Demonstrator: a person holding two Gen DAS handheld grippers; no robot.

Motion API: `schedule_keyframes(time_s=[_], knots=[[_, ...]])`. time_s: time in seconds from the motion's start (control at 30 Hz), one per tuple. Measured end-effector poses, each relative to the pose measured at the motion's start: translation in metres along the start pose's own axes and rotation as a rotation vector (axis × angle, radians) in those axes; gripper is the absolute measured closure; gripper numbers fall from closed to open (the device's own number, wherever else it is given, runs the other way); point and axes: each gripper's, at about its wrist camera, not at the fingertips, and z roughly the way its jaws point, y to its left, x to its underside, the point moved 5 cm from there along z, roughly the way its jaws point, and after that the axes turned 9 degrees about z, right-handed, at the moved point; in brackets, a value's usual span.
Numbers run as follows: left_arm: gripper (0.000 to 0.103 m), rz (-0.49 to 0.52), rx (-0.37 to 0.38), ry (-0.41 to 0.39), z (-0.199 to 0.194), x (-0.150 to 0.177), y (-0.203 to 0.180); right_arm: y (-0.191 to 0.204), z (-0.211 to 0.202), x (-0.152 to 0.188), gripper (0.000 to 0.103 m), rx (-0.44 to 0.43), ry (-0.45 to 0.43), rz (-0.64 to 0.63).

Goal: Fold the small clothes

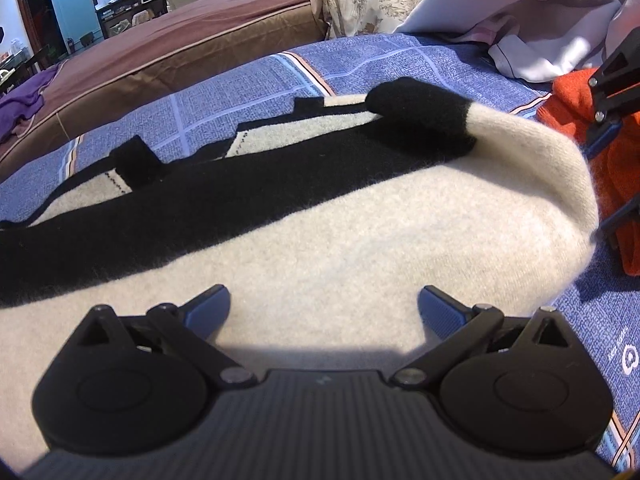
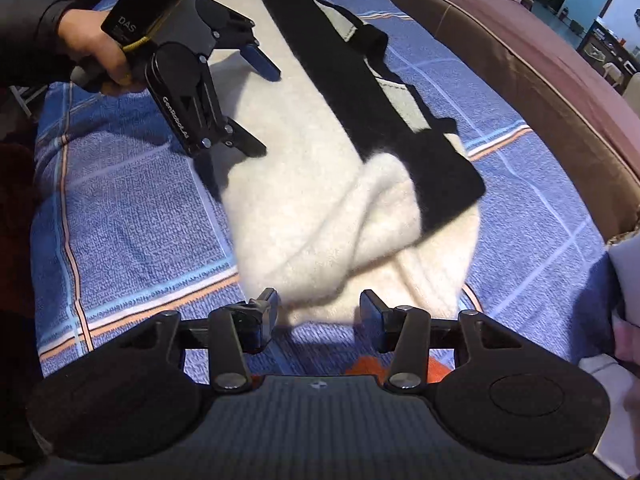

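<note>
A small cream and black knitted sweater (image 1: 320,232) lies on a blue checked cloth (image 1: 248,92). Its cream sleeve with a black cuff (image 1: 420,108) is folded over the body. My left gripper (image 1: 324,308) is open and empty, low over the cream part; it also shows in the right wrist view (image 2: 260,108), held by a hand. My right gripper (image 2: 318,312) is open and empty at the near end of the sweater (image 2: 328,200), where the cream fabric is bunched. Its fingers (image 1: 604,136) show at the right edge of the left wrist view.
An orange garment (image 1: 616,168) lies beside the sweater on the right, and shows under my right gripper (image 2: 360,364). A brown bed (image 1: 180,40) with a purple cloth (image 1: 20,108) runs along the far side. Pale fabrics (image 1: 540,20) are piled behind.
</note>
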Motion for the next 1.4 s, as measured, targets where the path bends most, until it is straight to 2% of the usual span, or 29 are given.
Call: schedule_keyframes(time_s=[0.07, 0.1, 0.2, 0.27, 0.33, 0.4, 0.43, 0.5, 0.53, 0.57, 0.63, 0.67, 0.73, 0.83, 0.93, 1.0, 1.07, 1.17, 1.23, 1.27, 1.3, 1.33, 1.4], knots=[[0.000, 0.000, 0.004, 0.002, 0.000, 0.000, 0.000, 0.006, 0.007, -0.005, 0.027, 0.022, -0.060, -0.085], [0.000, 0.002, 0.005, 0.003, 0.000, 0.000, 0.000, 0.010, 0.010, -0.008, 0.028, 0.005, -0.078, -0.116], [0.000, 0.017, 0.014, 0.009, -0.001, 0.001, 0.000, 0.021, 0.012, -0.003, 0.027, -0.127, 0.010, -0.198], [0.000, 0.023, 0.015, 0.008, -0.001, 0.001, -0.001, 0.027, 0.005, 0.001, 0.027, -0.177, 0.036, -0.240], [0.000, 0.014, 0.016, 0.008, 0.000, 0.002, 0.000, 0.026, 0.002, 0.008, 0.027, -0.153, 0.069, -0.283], [0.000, 0.011, 0.015, 0.011, 0.001, 0.001, 0.000, 0.021, 0.007, 0.019, 0.028, -0.119, 0.158, -0.332], [0.000, 0.012, 0.015, 0.012, 0.001, 0.001, 0.000, 0.021, 0.010, 0.022, 0.031, -0.119, 0.179, -0.344], [0.000, 0.008, 0.017, 0.014, 0.001, 0.001, 0.000, 0.025, 0.013, 0.020, 0.071, -0.162, 0.142, -0.310], [0.000, 0.008, 0.016, 0.015, 0.001, 0.001, 0.000, 0.026, 0.013, 0.016, 0.069, -0.198, 0.103, -0.263], [0.000, 0.011, 0.015, 0.015, 0.001, 0.001, 0.000, 0.029, 0.018, 0.014, 0.066, -0.204, 0.108, -0.259], [0.000, 0.010, 0.015, 0.019, 0.001, 0.001, 0.000, 0.035, 0.027, 0.016, 0.075, -0.134, 0.122, -0.348], [0.000, 0.011, 0.016, 0.020, 0.000, 0.001, 0.000, 0.033, 0.027, 0.016, 0.076, -0.115, 0.123, -0.343], [0.000, 0.013, 0.017, 0.019, 0.000, 0.001, 0.000, 0.024, 0.023, 0.019, 0.068, -0.087, 0.153, -0.325], [0.000, 0.010, 0.016, 0.016, 0.001, 0.001, 0.000, 0.005, 0.014, 0.020, 0.062, 0.015, 0.097, -0.296], [0.000, 0.012, 0.014, 0.019, 0.001, 0.001, 0.000, 0.011, 0.004, 0.011, 0.062, -0.054, 0.008, -0.260], [0.000, 0.011, 0.014, 0.021, 0.001, 0.001, -0.001, 0.022, 0.004, 0.007, 0.059, -0.062, -0.020, -0.300], [0.000, 0.008, 0.011, 0.026, 0.001, 0.000, -0.001, 0.025, 0.009, 0.005, 0.059, -0.050, -0.020, -0.330], [0.000, 0.012, 0.009, 0.030, 0.001, 0.000, -0.002, 0.022, 0.017, 0.006, 0.061, -0.090, 0.030, -0.311], [0.000, 0.011, 0.011, 0.031, 0.001, 0.000, -0.002, 0.023, 0.022, 0.011, 0.076, -0.069, 0.083, -0.341], [0.000, 0.012, 0.012, 0.031, 0.001, 0.000, -0.002, 0.022, 0.023, 0.013, 0.089, -0.070, 0.106, -0.336], [0.000, 0.011, 0.014, 0.031, 0.001, 0.000, -0.001, 0.022, 0.020, 0.014, 0.095, -0.085, 0.126, -0.308], [0.000, 0.010, 0.014, 0.031, 0.001, 0.000, -0.001, 0.021, 0.018, 0.015, 0.101, -0.118, 0.148, -0.264], [0.000, 0.007, 0.016, 0.031, 0.001, 0.000, -0.001, 0.024, 0.009, 0.018, 0.103, -0.239, 0.187, -0.154]])
